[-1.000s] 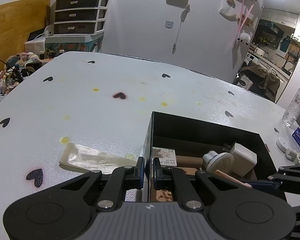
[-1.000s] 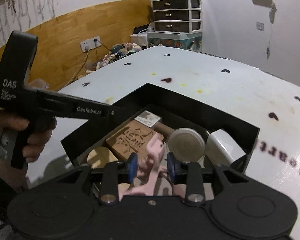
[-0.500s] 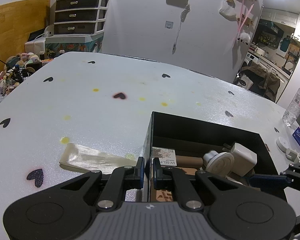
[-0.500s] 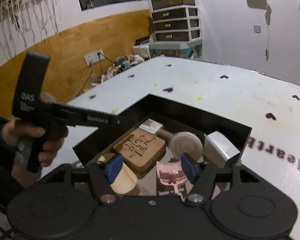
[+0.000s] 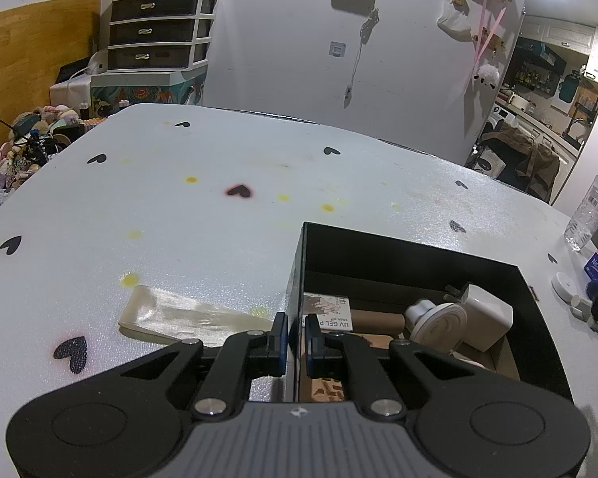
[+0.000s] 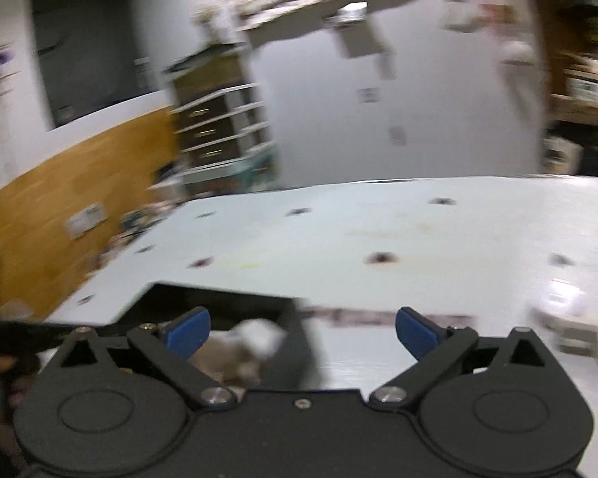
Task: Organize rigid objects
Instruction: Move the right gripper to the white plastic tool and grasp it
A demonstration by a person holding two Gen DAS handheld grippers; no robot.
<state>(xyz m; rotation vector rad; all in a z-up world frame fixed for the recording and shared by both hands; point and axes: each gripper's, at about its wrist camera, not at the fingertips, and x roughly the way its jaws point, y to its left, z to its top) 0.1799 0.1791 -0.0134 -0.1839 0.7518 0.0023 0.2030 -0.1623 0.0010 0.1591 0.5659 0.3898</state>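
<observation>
- The left gripper has its fingers clenched on the near-left wall of the black box, one pad on each side of the thin wall
- The box stands on the white bench, which is dotted with black hearts; the lower part of the box is hidden behind the gripper body
- Inside the box lie a white charger block, a round white disc, a brown cylinder and a small printed card; a carved brown piece under the fingers is mostly covered
- A clear plastic strip lies on the bench just left of the box, its near end hidden by the gripper
- The right gripper has its fingers released and opening wide, with nothing between them
- The right wrist view is heavily blurred; the box shows as a dark shape at lower left, its contents only a pale smear
- A water bottle is cut off at the right edge
</observation>
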